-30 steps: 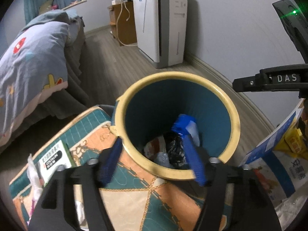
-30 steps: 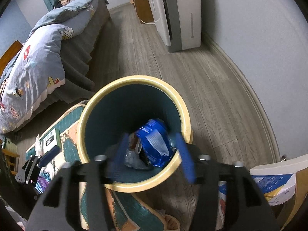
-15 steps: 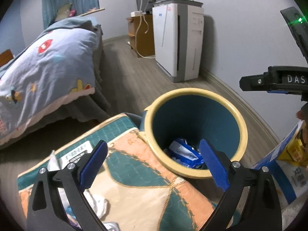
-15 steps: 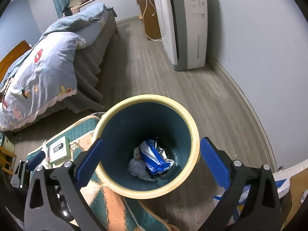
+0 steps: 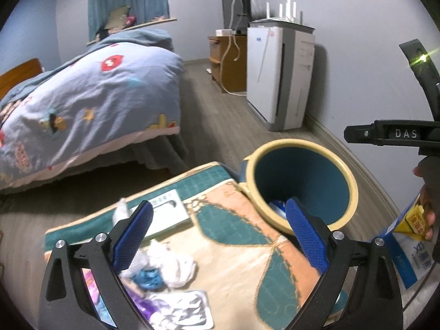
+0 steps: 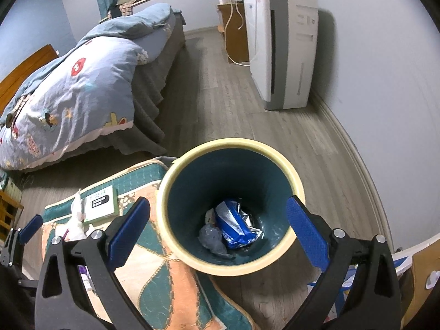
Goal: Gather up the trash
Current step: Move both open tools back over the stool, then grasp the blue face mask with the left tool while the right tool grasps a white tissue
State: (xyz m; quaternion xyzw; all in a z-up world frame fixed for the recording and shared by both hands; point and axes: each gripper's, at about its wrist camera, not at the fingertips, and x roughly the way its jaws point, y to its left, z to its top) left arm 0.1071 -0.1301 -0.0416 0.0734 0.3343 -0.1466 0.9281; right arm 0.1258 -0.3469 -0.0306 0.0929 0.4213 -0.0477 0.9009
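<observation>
A teal trash bin with a cream rim (image 6: 291, 176) (image 5: 349, 181) stands on the floor beside a patterned mat (image 5: 233, 247). A blue wrapper (image 6: 232, 227) and a grey crumpled piece (image 6: 211, 239) lie inside it. My right gripper (image 6: 217, 231) is open and empty above the bin. My left gripper (image 5: 220, 233) is open and empty above the mat, left of the bin. On the mat lie white crumpled tissues (image 5: 170, 266), a blue scrap (image 5: 147, 277), a silver blister pack (image 5: 181, 310) and a white-green box (image 5: 165, 211).
A bed with a blue quilt (image 5: 82, 101) is at the left. A white air purifier (image 5: 277, 74) and a wooden cabinet (image 5: 228, 66) stand by the wall. A blue-white bag with a yellow carton (image 5: 412, 220) is at the right.
Both grippers opened wide and pulled back and up from the bin. The blue wrapper dropped into the bin. The left gripper swung left over the mat's trash.
</observation>
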